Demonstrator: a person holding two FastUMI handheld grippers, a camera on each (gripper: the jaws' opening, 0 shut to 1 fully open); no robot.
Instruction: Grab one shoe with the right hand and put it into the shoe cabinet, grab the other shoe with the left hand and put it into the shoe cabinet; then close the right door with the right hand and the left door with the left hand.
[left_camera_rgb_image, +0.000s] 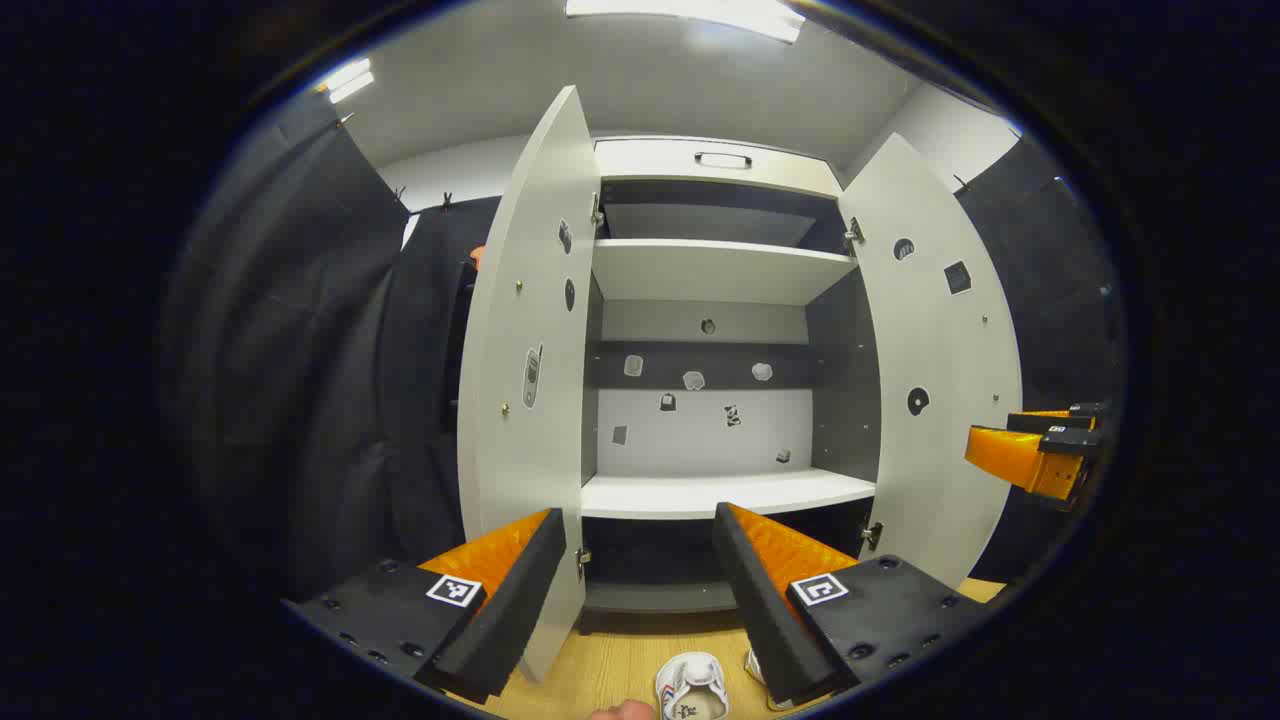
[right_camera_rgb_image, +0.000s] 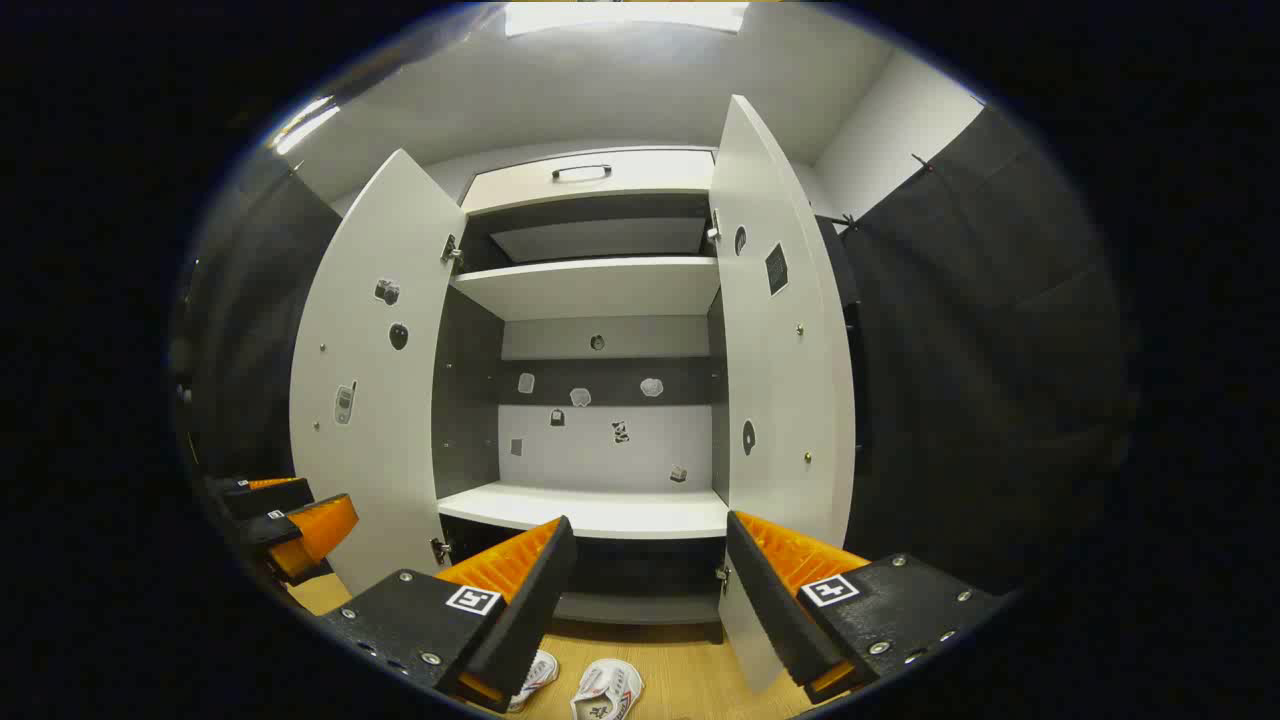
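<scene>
Both grippers hang with fingers spread wide and nothing between them, facing an open shoe cabinet. The left gripper (left_camera_rgb_image: 640, 590) points at the lower part of the cabinet (left_camera_rgb_image: 715, 160), its fingers framing the dark gap under the white shelf (left_camera_rgb_image: 725, 492); the right gripper (right_camera_rgb_image: 650, 590) takes a similar line from the other side, and each shows at the edge of the other's view, held off to the side and level with it. On the wooden floor (left_camera_rgb_image: 620, 660) just in front of the cabinet lie two white shoes with dark trim: one shoe (left_camera_rgb_image: 690, 688) sits between the left gripper's fingers low in its view, the other shoe (left_camera_rgb_image: 757, 668) just beside it and mostly hidden behind the finger. In the right gripper view the pair lies side by side, near each other, and the fuller-seen one appears to lie with its long axis running toward the cabinet, opening up; which end is toe and which is heel cannot be told for sure. The left door (left_camera_rgb_image: 525, 330) and right door (left_camera_rgb_image: 935, 350) both stand swung wide. By this evidence the job has barely started: no shoe grasped, none shelved, both doors to close.
</scene>
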